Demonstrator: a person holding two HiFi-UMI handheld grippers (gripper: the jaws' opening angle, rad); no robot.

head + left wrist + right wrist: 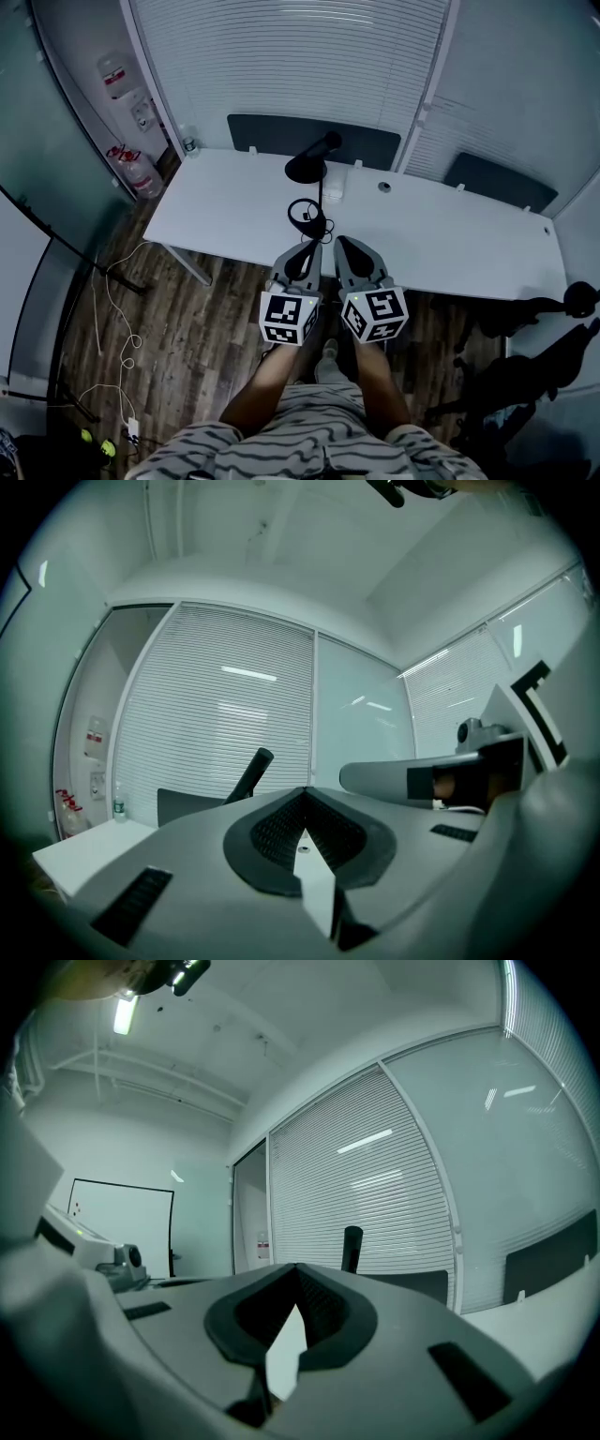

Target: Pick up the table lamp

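— Hand-held grippers: how are they held?
— Both are held side by side over the wood-plank floor (187,347), just short of the worktop's near edge. The left hand-held gripper (312,248) is seen with its jaws closed tip to tip, with nothing between them. The right hand-held gripper (343,244) is likewise closed on nothing.
— And the surface and the room?
— A long white worktop (450,234) is set before slatted blinds (281,66) and glass walls. Two dark rounded panels (272,133) are seen behind its far edge.
— Where is the table lamp found?
— The black table lamp (306,169) stands on the worktop, straight ahead of both jaws and apart from them. Only the near strip of the worktop lies between.
— What else is seen around?
— A large water bottle (141,173) is placed on the floor at the left, a white cable (117,314) trails nearby, and black equipment (539,314) is seen at the right.
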